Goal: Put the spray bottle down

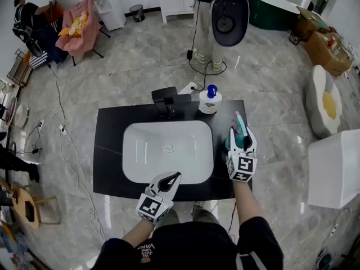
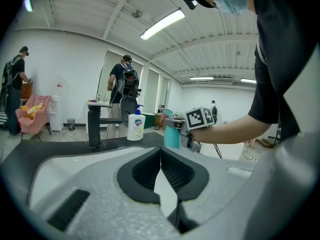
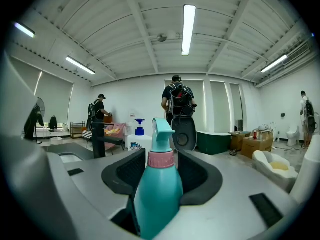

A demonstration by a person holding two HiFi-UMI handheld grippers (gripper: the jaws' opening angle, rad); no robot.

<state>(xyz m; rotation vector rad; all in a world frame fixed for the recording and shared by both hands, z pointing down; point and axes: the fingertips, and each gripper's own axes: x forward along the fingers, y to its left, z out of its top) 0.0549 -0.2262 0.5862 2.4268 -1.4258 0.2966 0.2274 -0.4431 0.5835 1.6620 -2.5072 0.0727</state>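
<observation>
Right gripper: my right gripper [image 3: 155, 170] has its fingers [image 3: 198, 179] set wide and pinching the spray bottle [image 3: 156, 194], one on each side of its upper body.
Left gripper: my left gripper [image 2: 160, 159] has its fingers pressed together on nothing, low at the near edge of the basin [image 1: 140, 151].
Where the bottle is: upright in my right grip, over the right end of the black surface [image 1: 112, 129], right of the basin and nearer me than the soap pump bottle [image 1: 210, 100]. I cannot tell whether its base touches the surface.
Weight: the teal wall is opaque, so the fill does not show. I judge it light to middling, and liquid inside could slosh.
Stiffness: plastic, likely firm at the shoulder, with a wall that may give under a hard squeeze.
Slip: the body is smooth and rounded, and I expect it to slide if wet.
Balance: it is tall on a narrow base with the trigger head on top, so it could tip if I let go while it is tilted.
Where to hold: on the shoulder just under the pink collar [image 3: 161, 159], where the body widens, never by the trigger.
Release: base flat on the surface first, then spread evenly.
</observation>
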